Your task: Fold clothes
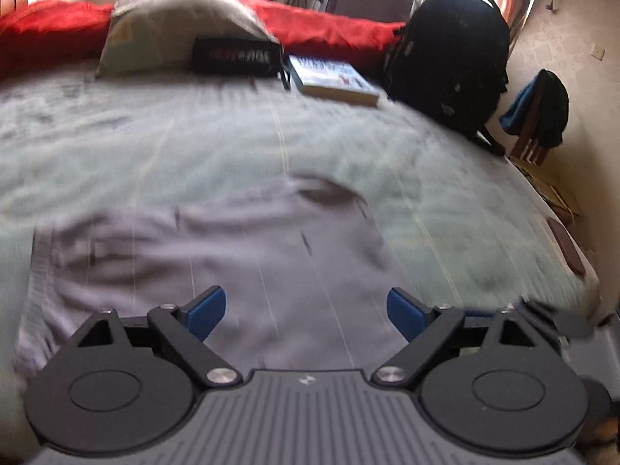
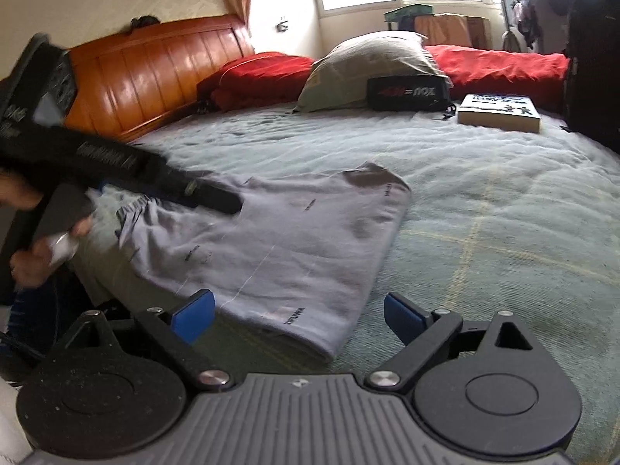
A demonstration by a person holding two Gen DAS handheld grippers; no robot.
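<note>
A grey-lilac garment [image 2: 294,240] lies folded flat on the pale green bedsheet [image 2: 484,213], with a folded edge toward me. My right gripper [image 2: 298,316] hovers just before that near edge, blue pads [image 2: 193,316] wide apart and pressing on nothing. In the left wrist view the same garment [image 1: 232,267] spreads out under my left gripper [image 1: 306,316], which is open with only cloth below it. The right wrist view also shows the left gripper [image 2: 228,204] from the side, held by a hand [image 2: 27,267], its tip over the garment's far left part.
At the head of the bed sit a grey pillow [image 2: 372,66], a black pouch [image 2: 407,95], a book [image 2: 500,112], red bedding [image 2: 503,66] and a wooden headboard [image 2: 155,73]. A black backpack [image 1: 453,58] stands at the bed's right side.
</note>
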